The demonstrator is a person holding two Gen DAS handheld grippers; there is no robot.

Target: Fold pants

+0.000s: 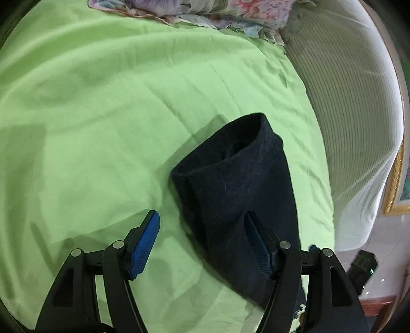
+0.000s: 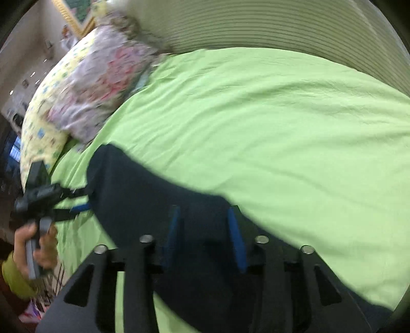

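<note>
Dark navy pants (image 1: pixel 230 194) lie folded in a long strip on the green bedsheet (image 1: pixel 102 115), one rounded end pointing away from me. My left gripper (image 1: pixel 202 225) hovers open over the near part of the strip. Its right pad (image 1: pixel 256 238) is above the cloth and its left pad (image 1: pixel 148 235) above bare sheet. In the right wrist view the pants (image 2: pixel 133 189) run from the left gripper (image 2: pixel 77 202) toward my right gripper (image 2: pixel 205 220). The right gripper stands open, its blue pads apart over the dark cloth, gripping nothing. This view is blurred.
A floral pillow (image 1: pixel 205 10) lies at the far edge of the sheet, beside a yellow patterned pillow (image 2: pixel 43 115). A ribbed white headboard (image 1: pixel 353 115) borders the bed. A hand (image 2: pixel 36 243) in a yellow-green sleeve holds the left gripper's handle. A gold-framed picture (image 1: pixel 396 189) hangs beyond.
</note>
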